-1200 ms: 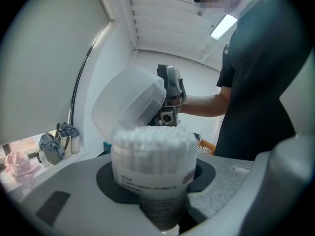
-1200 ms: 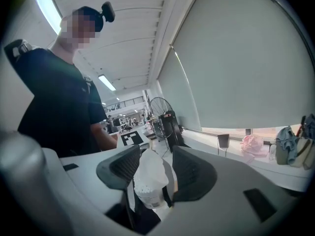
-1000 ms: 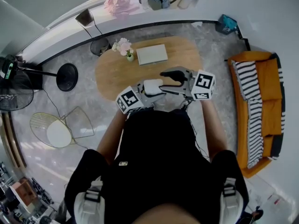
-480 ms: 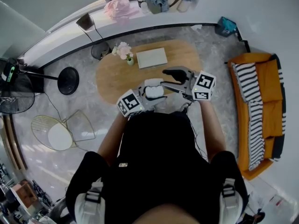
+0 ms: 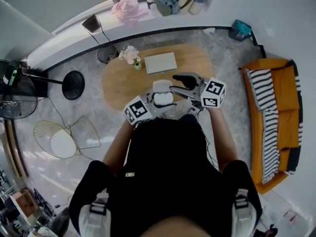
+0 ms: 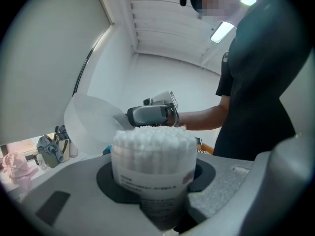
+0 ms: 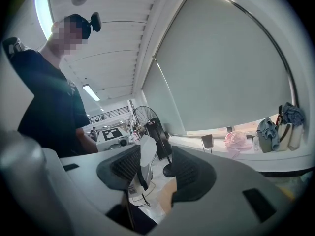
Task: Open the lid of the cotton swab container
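L gripper is clamping the cotton swab container upright btwn its pads, w/ the swab tips showing at the open top and the translucent lid standing flipped up on the side away from the person. R gripper is hovering just beyond it, jaws fairly wide and pressing nothing, the lid's edge showing in the gap. Both are being held by the person's chest, at the wooden table's near edge.
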The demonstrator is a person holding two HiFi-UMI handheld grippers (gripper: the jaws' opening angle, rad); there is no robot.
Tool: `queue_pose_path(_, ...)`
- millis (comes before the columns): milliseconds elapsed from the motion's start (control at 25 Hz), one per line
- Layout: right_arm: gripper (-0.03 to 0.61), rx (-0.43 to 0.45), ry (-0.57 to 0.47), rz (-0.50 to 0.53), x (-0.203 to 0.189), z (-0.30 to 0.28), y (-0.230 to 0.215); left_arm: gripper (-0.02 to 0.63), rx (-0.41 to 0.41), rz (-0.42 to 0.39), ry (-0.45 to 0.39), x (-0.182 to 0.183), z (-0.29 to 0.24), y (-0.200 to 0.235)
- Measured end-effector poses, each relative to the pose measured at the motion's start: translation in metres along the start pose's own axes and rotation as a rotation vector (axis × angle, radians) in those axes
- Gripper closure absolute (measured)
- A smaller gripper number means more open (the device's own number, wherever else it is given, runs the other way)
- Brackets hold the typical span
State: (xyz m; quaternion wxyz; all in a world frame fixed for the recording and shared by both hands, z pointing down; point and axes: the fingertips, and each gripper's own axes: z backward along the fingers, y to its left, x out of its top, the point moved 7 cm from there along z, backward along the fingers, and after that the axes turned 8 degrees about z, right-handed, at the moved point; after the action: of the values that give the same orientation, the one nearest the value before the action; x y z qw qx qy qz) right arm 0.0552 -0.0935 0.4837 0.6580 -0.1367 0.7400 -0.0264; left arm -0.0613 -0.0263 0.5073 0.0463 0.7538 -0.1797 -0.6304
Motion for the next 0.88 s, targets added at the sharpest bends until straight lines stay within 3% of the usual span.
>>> queue_pose_path(880,0.394,0.094,0.062,0.028,0.016,0.075,-0.063,0.425,0.103,0.021,-0.023,0.037,-0.093,0.016)
